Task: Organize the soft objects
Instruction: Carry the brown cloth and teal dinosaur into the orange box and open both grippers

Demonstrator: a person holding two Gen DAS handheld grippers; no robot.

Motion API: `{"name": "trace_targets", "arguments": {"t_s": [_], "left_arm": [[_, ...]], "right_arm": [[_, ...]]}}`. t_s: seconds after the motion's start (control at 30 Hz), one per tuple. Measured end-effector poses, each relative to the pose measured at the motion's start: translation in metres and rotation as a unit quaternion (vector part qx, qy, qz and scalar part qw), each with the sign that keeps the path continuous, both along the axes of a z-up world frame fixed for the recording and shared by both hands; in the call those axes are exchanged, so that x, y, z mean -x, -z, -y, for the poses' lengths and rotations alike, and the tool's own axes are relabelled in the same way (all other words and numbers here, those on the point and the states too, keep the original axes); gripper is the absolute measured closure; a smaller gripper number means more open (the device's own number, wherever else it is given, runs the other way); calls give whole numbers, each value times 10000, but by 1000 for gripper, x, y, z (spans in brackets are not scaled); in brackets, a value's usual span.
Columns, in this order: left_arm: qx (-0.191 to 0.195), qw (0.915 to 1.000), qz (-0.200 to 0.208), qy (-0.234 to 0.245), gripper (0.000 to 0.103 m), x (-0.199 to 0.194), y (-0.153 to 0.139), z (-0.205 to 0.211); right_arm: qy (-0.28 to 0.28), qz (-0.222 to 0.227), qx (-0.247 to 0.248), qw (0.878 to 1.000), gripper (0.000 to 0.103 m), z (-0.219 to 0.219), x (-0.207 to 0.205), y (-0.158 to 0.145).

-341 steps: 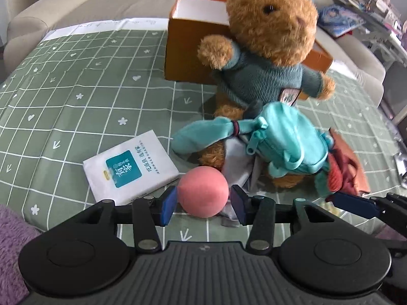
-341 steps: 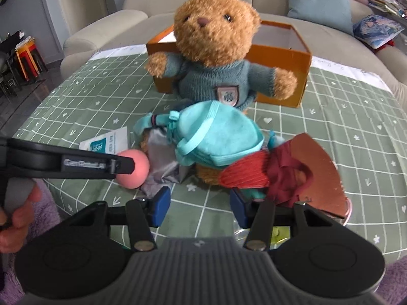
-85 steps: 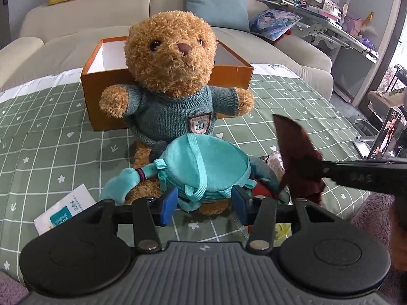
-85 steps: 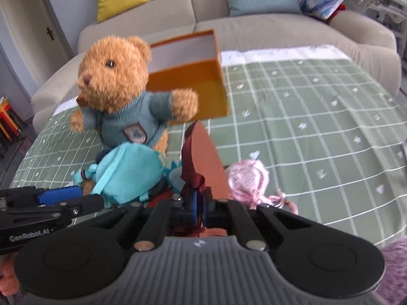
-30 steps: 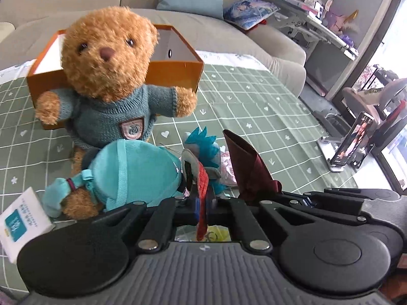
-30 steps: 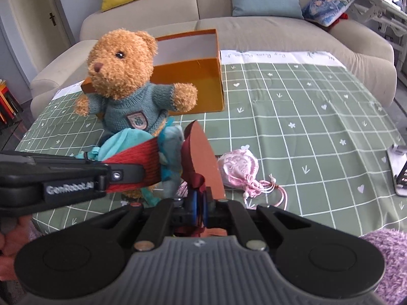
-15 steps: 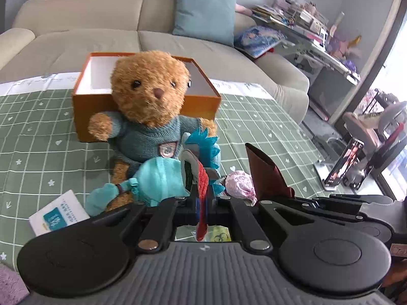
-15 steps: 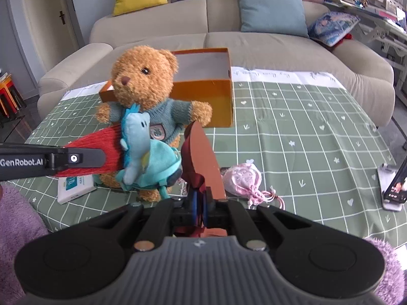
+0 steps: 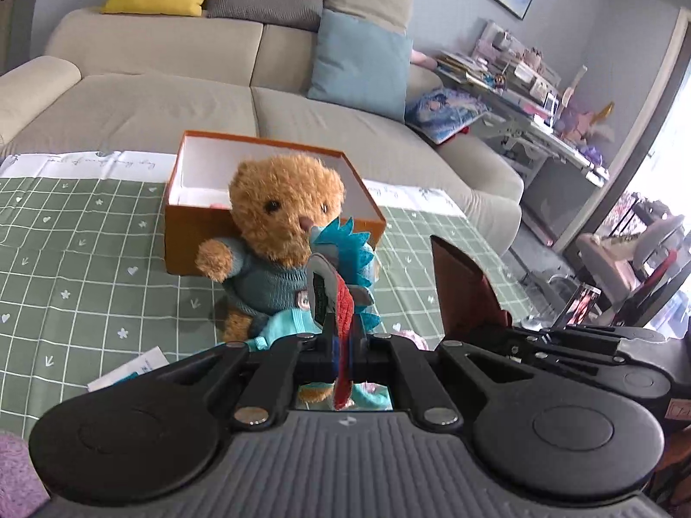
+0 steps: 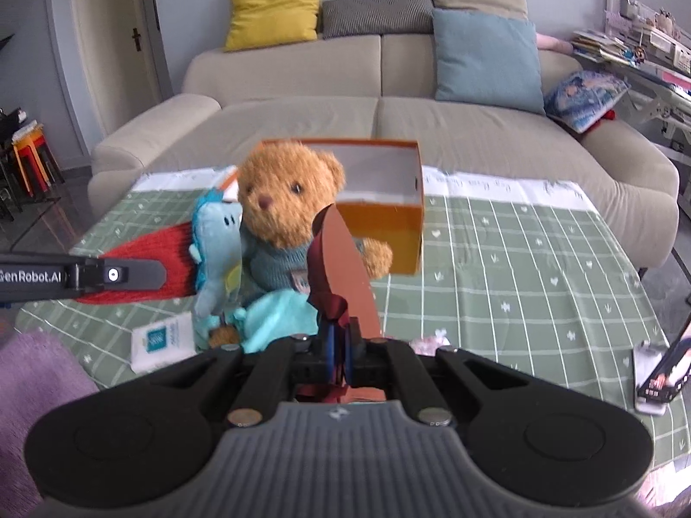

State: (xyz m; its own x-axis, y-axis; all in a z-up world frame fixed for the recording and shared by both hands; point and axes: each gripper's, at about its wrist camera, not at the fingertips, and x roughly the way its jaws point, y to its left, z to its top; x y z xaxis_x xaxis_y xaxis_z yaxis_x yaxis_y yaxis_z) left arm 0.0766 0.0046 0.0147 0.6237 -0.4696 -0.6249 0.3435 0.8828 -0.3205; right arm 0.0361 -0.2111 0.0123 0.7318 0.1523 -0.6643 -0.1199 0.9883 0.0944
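Note:
My left gripper [image 9: 341, 347] is shut on the red fabric of a blue dinosaur plush [image 10: 216, 254] and holds it in the air in front of the teddy bear [image 9: 280, 233]. My right gripper [image 10: 339, 352] is shut on a brown pouch with a dark red ribbon [image 10: 345, 272], also lifted; it shows in the left wrist view [image 9: 462, 289]. The orange box [image 9: 190, 233] stands open behind the bear, something pink inside [image 9: 216, 205]. A teal bag [image 10: 280, 315] lies at the bear's feet.
A white tissue pack [image 10: 162, 341] lies left on the green checked cloth [image 10: 518, 267]. A pink pouch [image 10: 427, 339] peeks beside my right gripper. A phone on a stand [image 10: 665, 371] is at the right edge. A beige sofa [image 10: 388, 121] is behind.
Both grippers have risen and pulled back, carrying the dinosaur plush and the brown pouch higher above the table. The bear and box look farther away.

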Motion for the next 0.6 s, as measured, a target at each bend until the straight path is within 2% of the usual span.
{"name": "trace_targets", "arguments": {"t_s": [0.27,0.6], "left_arm": [[75,9996,265,-71,100,-21,-37,-17],[-270,9970,714,-82,100,-85,-79,-24]], "right_arm": [[-250,299,-121,9992,102,1,-27,-43],[-599,610,-59,9963,102,2,-102,-84]]}}
